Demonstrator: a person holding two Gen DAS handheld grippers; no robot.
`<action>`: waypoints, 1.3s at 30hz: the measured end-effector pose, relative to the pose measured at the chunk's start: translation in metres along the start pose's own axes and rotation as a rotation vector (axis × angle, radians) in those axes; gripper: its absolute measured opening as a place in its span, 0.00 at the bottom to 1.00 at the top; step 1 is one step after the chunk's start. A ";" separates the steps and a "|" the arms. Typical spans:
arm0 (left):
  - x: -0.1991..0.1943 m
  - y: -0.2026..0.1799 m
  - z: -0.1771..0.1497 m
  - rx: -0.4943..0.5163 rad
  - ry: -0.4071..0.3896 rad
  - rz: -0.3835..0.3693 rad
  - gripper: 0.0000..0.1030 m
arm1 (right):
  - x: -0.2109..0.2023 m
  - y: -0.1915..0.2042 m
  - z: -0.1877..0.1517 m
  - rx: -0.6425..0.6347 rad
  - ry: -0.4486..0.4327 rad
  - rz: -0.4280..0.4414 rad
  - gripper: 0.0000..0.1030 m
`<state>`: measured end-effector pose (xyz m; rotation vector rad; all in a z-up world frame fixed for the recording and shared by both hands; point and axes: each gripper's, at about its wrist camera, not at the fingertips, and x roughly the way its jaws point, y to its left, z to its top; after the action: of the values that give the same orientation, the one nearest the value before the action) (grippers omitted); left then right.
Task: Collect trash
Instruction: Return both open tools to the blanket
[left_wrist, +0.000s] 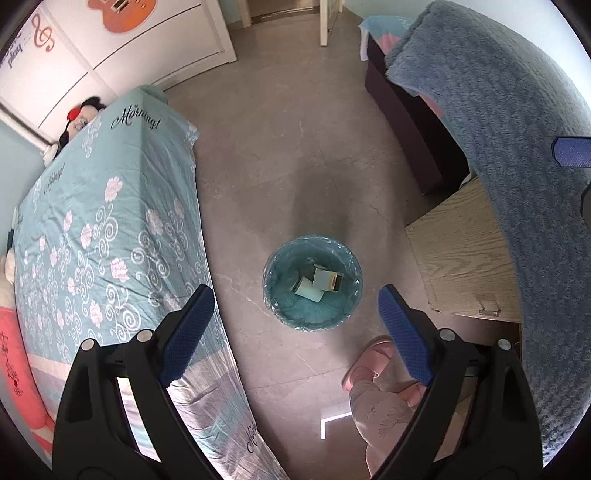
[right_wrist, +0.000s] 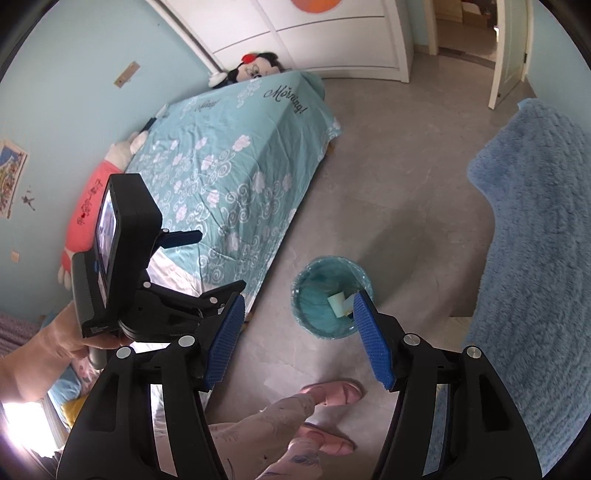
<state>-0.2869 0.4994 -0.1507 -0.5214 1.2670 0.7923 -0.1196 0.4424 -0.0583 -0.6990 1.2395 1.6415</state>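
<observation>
Grey stone floor (left_wrist: 280, 155) runs between the two beds of this bedroom, and both tongs hang above it with their blue pads spread wide and nothing between them. Seen from its own camera, the left gripper (left_wrist: 297, 325) hovers over the bin (left_wrist: 312, 283), which stands on the floor straight ahead of its fingers. From the other camera, the right gripper (right_wrist: 299, 339) is released too, its right pad overlapping the bin's (right_wrist: 331, 298) near rim in the view.

Inside the bin, on its teal liner, lies the trash (left_wrist: 320, 283): what looks like a couple of pale paper or card pieces and a small dark-ended box, though it is too small to be sure.

Just beside the bin, on one side, is the bed with the teal flowered sheet (left_wrist: 110, 221); on the other side a wooden board (left_wrist: 458, 258) lies under a fluffy blue blanket (left_wrist: 498, 129). Near the bin, toward the holder, stand feet in pink slippers (right_wrist: 332, 393). Beyond the bed from the bin, a mouse plush (right_wrist: 255, 68) leans by the white wardrobe (right_wrist: 314, 33).
</observation>
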 end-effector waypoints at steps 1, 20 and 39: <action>-0.002 -0.002 0.001 0.005 -0.004 0.000 0.85 | -0.004 -0.002 -0.001 0.005 -0.006 -0.002 0.61; -0.090 -0.123 0.037 0.293 -0.169 -0.099 0.93 | -0.154 -0.061 -0.092 0.211 -0.246 -0.176 0.86; -0.175 -0.368 0.010 0.780 -0.318 -0.284 0.93 | -0.326 -0.124 -0.344 0.563 -0.413 -0.531 0.86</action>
<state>-0.0148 0.2317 -0.0067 0.0637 1.0667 0.0971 0.0943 0.0164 0.0549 -0.2751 1.0252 0.8778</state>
